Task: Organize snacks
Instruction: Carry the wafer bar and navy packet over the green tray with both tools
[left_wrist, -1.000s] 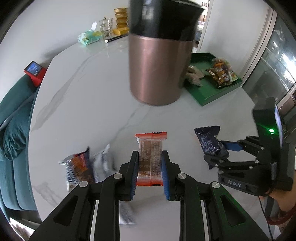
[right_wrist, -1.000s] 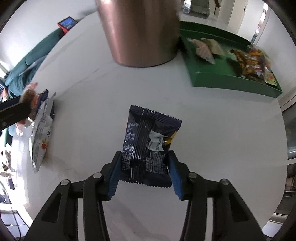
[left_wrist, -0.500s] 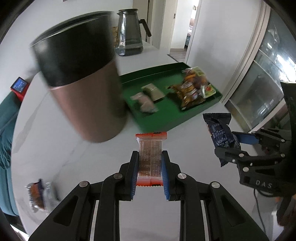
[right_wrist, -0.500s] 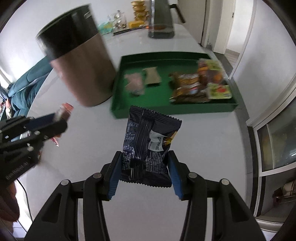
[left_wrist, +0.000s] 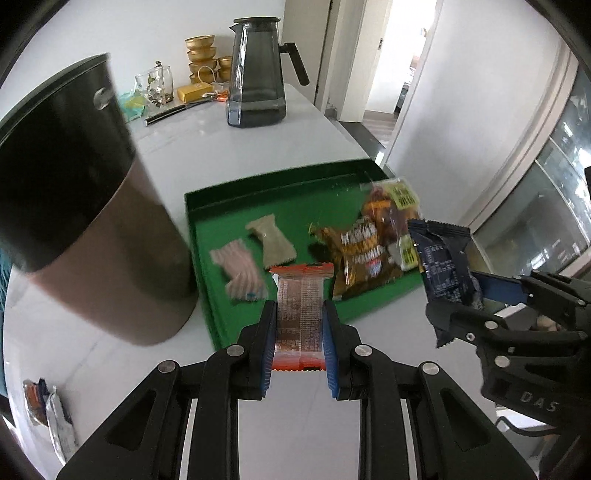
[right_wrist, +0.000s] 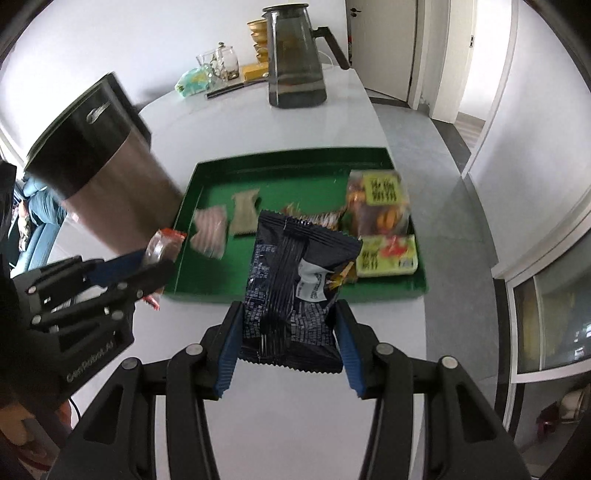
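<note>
Gripping an orange-edged wafer packet (left_wrist: 300, 317) in my left gripper (left_wrist: 299, 349), I am holding it above the near edge of the green tray (left_wrist: 236, 195). My right gripper (right_wrist: 288, 350) is clasping a dark blue snack bag (right_wrist: 295, 291) over the same edge, nearer the tray's right corner, where other snacks (right_wrist: 376, 206) are lying.

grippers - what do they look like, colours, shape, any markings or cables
Both are alike: the left gripper and right gripper have matte black angular linkage arms joined by round silver pivot pins, ending in two ribbed blue pads. Seen from the side, each body carries pale lettering, too blurred to read fully. A thin dark cable hangs below each body. No sleeve shows.
</note>
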